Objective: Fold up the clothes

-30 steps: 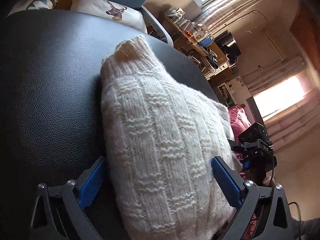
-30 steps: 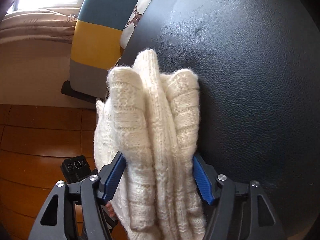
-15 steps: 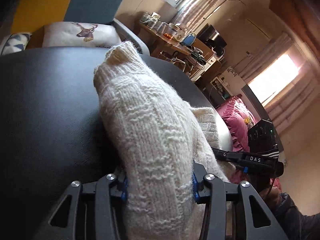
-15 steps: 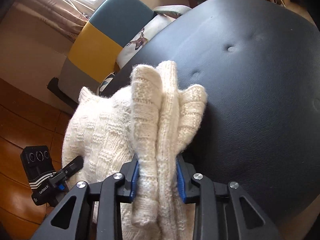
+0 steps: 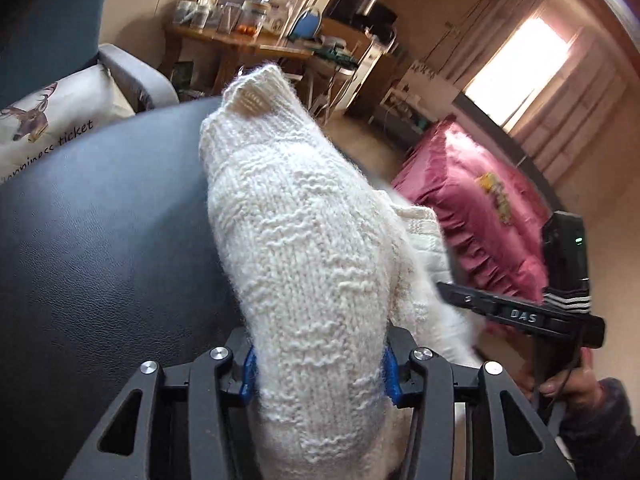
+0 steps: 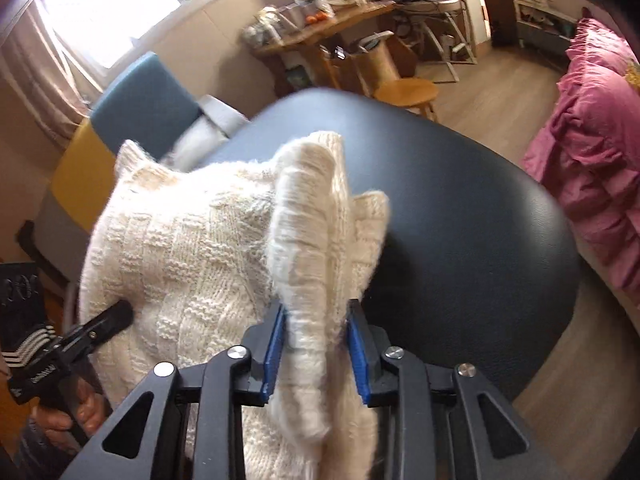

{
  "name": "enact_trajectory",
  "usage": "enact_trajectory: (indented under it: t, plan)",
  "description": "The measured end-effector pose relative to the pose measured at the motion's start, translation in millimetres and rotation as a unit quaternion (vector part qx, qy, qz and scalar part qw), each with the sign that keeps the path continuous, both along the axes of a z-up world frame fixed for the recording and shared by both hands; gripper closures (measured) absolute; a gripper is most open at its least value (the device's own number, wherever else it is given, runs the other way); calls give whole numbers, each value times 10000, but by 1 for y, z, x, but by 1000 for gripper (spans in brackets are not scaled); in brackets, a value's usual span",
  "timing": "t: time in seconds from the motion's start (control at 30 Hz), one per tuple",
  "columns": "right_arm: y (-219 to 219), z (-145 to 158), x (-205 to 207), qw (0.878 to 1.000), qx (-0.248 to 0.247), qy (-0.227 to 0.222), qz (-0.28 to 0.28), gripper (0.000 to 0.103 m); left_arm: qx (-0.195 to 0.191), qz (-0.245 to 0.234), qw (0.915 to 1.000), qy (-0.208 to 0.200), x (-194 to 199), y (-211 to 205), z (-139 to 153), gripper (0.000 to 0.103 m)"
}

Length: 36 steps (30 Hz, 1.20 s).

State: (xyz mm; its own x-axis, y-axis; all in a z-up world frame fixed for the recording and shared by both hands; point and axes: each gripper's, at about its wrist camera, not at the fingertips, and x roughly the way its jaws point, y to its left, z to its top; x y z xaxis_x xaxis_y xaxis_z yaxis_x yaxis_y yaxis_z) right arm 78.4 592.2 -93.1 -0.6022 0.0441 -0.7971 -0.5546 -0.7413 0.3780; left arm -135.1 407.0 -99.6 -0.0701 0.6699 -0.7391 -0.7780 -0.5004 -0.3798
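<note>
A cream knitted sweater [image 5: 304,248] is held up over a black leather seat [image 5: 100,248]. My left gripper [image 5: 318,376] is shut on one bunched end of the sweater, its blue pads pressing the knit. My right gripper [image 6: 316,352] is shut on the other bunched edge of the sweater [image 6: 192,248], which hangs between the two. The right gripper also shows at the right of the left wrist view [image 5: 520,316], and the left gripper at the lower left of the right wrist view [image 6: 72,344]. The sweater's lower part is hidden behind the grippers.
The black seat [image 6: 460,220] fills the middle. A blue and yellow armchair [image 6: 132,112] with a deer cushion [image 5: 48,128] stands behind it. A pink bed cover [image 5: 472,200] lies to the right. A cluttered wooden desk [image 6: 320,28] and a round stool [image 6: 404,92] stand farther back.
Both grippers closed on the sweater, then lifted it off the black seat. Both views have tilted up toward the room.
</note>
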Motion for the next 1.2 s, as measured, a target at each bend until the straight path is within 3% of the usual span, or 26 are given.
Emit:
enact_trajectory:
  t: [0.1, 0.23, 0.3, 0.37, 0.43, 0.53, 0.63, 0.73, 0.8, 0.97, 1.07, 1.13, 1.17, 1.2]
  plan:
    - [1, -12, 4, 9998, 192, -93, -9, 77, 120, 185, 9992, -337, -11, -5, -10, 43]
    - [-10, -7, -9, 9976, 660, -166, 143, 75, 51, 257, 9995, -191, -8, -13, -3, 36]
    - [-17, 1, -21, 9957, 889, -139, 205, 75, 71, 355, 9993, -72, -3, -19, 4, 35]
    - [-25, 14, -20, 9921, 1228, -34, 273, 75, 67, 465, 9984, 317, 2, -27, 15, 35]
    - [-42, 34, -16, 9842, 1697, 196, 473, 75, 166, 509, 9965, 634, 6, -38, 26, 33]
    - [-67, 48, -30, 9702, 2158, 413, 1027, 75, 460, 448, 9947, 800, 16, -46, 41, 32]
    - [-85, 41, -45, 9621, 2217, 245, 1567, 75, 579, 252, 9948, 802, 25, -42, 48, 32]
    - [-78, 5, -48, 9693, 1906, -408, 1498, 76, 164, 74, 9974, 700, 35, -22, 26, 43]
    - [-73, -11, -39, 9739, 1822, -324, 1313, 76, -59, 168, 9962, 857, 41, -15, 9, 49]
    - [-82, -18, -36, 9724, 2061, -202, 1076, 76, -326, 437, 9905, 1259, 52, -7, 0, 47]
    - [-84, -17, -35, 9731, 2096, -236, 926, 76, -270, 723, 9888, 1279, 50, -13, 15, 47]
    - [-88, -6, -35, 9744, 2092, -220, 792, 74, -329, 1101, 9813, 1545, 52, -22, 37, 46]
    - [-91, 7, -34, 9751, 2102, -130, 688, 75, -339, 1260, 9777, 1644, 54, -27, 50, 44]
    - [-94, 20, -33, 9757, 2112, -41, 584, 75, -252, 1385, 9754, 1695, 56, -33, 65, 34]
